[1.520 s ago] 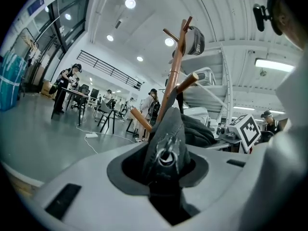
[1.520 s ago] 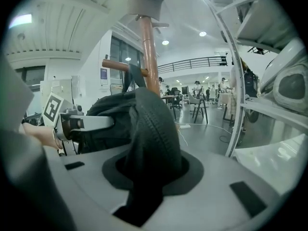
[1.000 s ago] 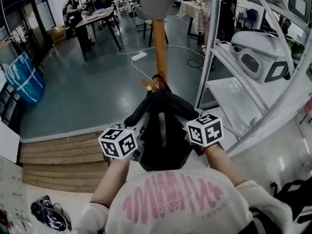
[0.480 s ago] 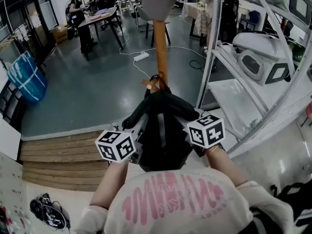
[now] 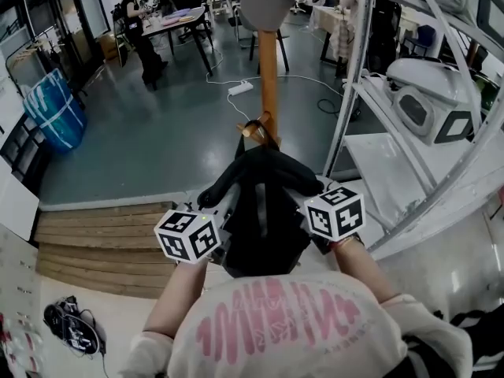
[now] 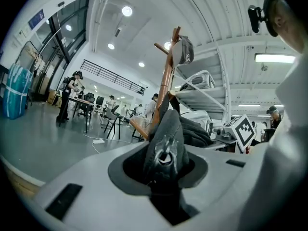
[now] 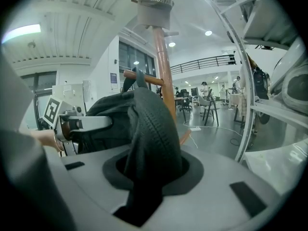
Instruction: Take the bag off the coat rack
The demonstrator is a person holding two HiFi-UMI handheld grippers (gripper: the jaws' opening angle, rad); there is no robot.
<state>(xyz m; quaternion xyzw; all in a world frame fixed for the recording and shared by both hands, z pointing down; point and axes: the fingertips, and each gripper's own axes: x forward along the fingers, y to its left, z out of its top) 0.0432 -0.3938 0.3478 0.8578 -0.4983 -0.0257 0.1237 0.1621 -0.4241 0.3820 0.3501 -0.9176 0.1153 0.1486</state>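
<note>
A black bag (image 5: 262, 211) hangs by its top loop from a peg of the wooden coat rack (image 5: 268, 69). My left gripper (image 5: 216, 231) is shut on the bag's left strap (image 6: 166, 146), and my right gripper (image 5: 311, 215) is shut on the right strap (image 7: 149, 138). Both straps fill the jaw gaps in the gripper views. The rack pole (image 7: 163, 66) rises just behind the bag, and a grey cap (image 7: 154, 6) sits on its top. The bag's loop (image 5: 256, 128) is still around the peg.
A white metal shelf unit (image 5: 409, 132) with white devices stands close on the right. A wooden step (image 5: 102, 246) lies at the left, grey floor beyond it. Far back are people at a table (image 5: 177, 26), chairs, and a blue bundle (image 5: 51, 116).
The view has shifted slightly; both grippers and the bag stay almost where they were, still holding the straps.
</note>
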